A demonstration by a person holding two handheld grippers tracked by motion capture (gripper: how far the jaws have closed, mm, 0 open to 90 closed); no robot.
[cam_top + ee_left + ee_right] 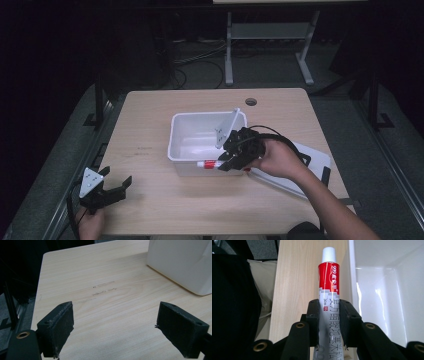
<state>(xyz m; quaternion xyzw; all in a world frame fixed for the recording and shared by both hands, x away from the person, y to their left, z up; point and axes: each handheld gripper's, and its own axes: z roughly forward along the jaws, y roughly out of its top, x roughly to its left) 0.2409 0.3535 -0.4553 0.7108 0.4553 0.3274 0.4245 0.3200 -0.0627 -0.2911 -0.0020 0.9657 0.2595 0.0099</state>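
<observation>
Right gripper (329,315) jaws are seen pressed against both sides of a red, white and grey tube (328,287) in the lower centre of the right gripper view, so the tube is clamped between them. The white cap of the tube is pointed toward the top of that frame, beyond the jaw tips. Just to the right of the tube, the rim and glossy inside of a white bin (387,285) are shown; to its left, light wood of the table (294,277) is seen.

In the high view, the right gripper (227,162) is held at the near wall of the white bin (200,122), right of frame centre, with the tube (209,163) lying along the near rim.

At the lower left of the high view, the left gripper (120,186) is held near the table's edge, jaws spread wide. In the left gripper view, bare wood is seen between the parted jaws, and a corner of the bin (185,262) appears at the upper right.
</observation>
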